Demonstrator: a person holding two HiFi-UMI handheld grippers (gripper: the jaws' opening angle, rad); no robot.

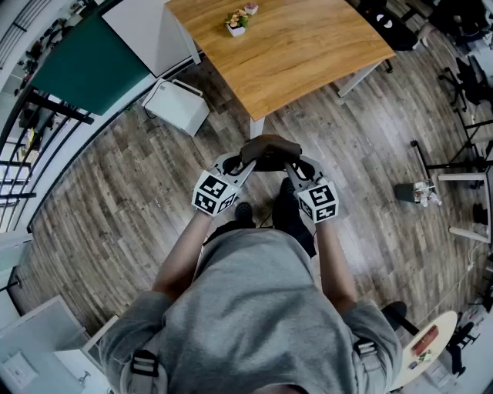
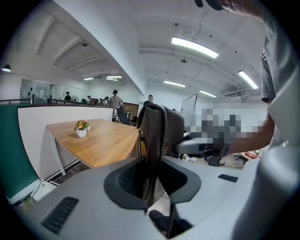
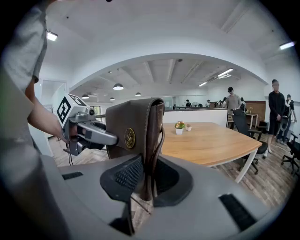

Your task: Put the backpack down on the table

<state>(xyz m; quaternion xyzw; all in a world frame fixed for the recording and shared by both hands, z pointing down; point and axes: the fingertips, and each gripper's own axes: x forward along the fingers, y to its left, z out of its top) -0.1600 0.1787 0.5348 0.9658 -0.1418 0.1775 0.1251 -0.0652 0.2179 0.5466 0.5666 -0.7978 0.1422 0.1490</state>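
A brown leather backpack (image 1: 266, 150) hangs in the air between my two grippers, short of the near corner of the wooden table (image 1: 308, 54). My left gripper (image 1: 235, 165) is shut on the pack's left edge, and my right gripper (image 1: 300, 171) is shut on its right edge. In the left gripper view the leather edge (image 2: 157, 136) stands upright between the jaws (image 2: 150, 183), with the table (image 2: 103, 140) beyond. The right gripper view shows the pack's side with a round gold badge (image 3: 133, 133) pinched in the jaws (image 3: 147, 180), and the left gripper (image 3: 82, 129) holds the far side.
A small potted plant (image 1: 236, 23) stands on the table's far part. A white box (image 1: 177, 105) sits on the wood floor left of the table, beside a green partition (image 1: 88, 65). Office chairs (image 1: 470, 77) and people (image 3: 276, 112) are off to the right.
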